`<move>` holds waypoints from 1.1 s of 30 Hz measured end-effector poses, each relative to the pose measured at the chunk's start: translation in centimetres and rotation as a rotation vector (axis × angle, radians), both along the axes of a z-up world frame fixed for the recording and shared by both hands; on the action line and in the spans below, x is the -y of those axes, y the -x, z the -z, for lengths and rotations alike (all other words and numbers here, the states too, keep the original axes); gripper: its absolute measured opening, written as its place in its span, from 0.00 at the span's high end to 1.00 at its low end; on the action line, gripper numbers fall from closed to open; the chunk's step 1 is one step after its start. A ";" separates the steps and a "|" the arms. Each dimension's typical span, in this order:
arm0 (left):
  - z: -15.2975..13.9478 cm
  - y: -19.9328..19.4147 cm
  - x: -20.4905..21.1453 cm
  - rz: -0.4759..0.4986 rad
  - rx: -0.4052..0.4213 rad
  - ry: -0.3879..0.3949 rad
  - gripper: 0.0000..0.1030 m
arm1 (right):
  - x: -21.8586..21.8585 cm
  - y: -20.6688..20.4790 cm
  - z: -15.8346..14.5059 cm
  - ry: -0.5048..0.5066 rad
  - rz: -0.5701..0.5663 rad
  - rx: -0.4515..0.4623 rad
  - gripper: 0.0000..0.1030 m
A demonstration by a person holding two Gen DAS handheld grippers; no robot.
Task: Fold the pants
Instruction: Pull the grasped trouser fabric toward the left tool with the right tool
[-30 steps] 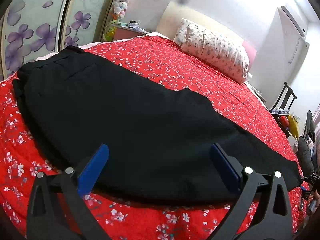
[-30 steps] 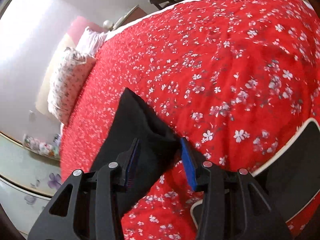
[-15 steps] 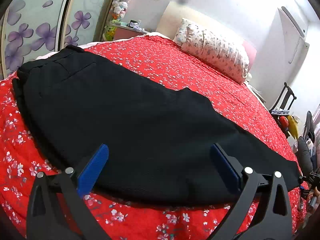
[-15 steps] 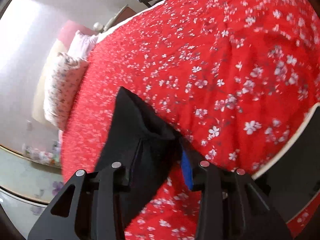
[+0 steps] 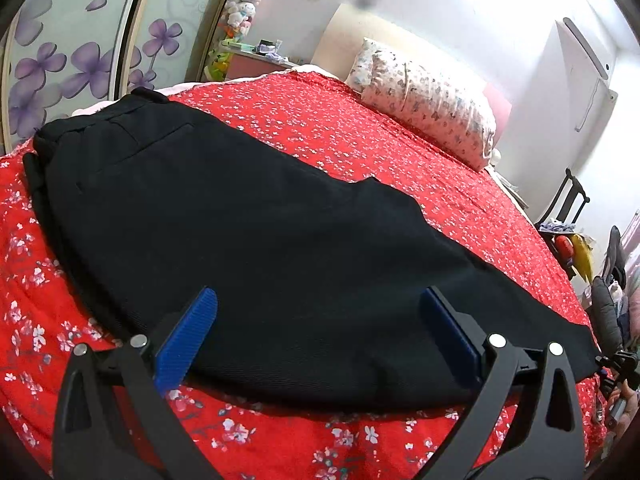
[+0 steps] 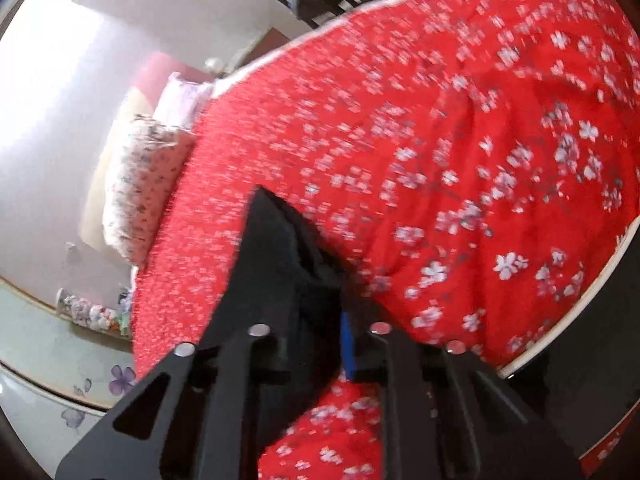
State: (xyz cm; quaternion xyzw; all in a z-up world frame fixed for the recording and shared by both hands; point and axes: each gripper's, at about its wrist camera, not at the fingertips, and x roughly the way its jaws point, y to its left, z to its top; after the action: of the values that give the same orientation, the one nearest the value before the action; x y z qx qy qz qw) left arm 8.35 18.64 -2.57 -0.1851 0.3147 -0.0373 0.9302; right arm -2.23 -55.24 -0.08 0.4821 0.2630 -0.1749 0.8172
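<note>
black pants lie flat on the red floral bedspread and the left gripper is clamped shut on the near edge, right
Not quite. The left gripper is open, its blue pads wide apart over the black pants, as the left wrist view shows. The pants do lie flat on the red floral bedspread.

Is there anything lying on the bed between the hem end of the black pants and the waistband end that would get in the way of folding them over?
Nothing visible does. The black pants lie flat on the red bedspread; the right gripper, whose jaws have just been closing, pinches the hem. The left gripper hangs open above the near edge.

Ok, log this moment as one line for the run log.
pants: flat on bed | left gripper: open above pants | right gripper: just closed on pants' end
</note>
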 end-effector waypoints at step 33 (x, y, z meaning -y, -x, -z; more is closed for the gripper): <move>0.2 0.2 -1.4 0.014 0.018 0.102 0.02 | -38.4 -15.1 -3.1 0.059 -0.912 0.106 0.87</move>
State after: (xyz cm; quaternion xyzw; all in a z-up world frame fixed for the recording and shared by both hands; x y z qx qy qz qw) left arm 8.10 20.00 -2.78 -0.2297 0.3053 -0.0612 0.9221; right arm 12.84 -16.86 2.98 0.3020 0.4011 0.2200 0.8364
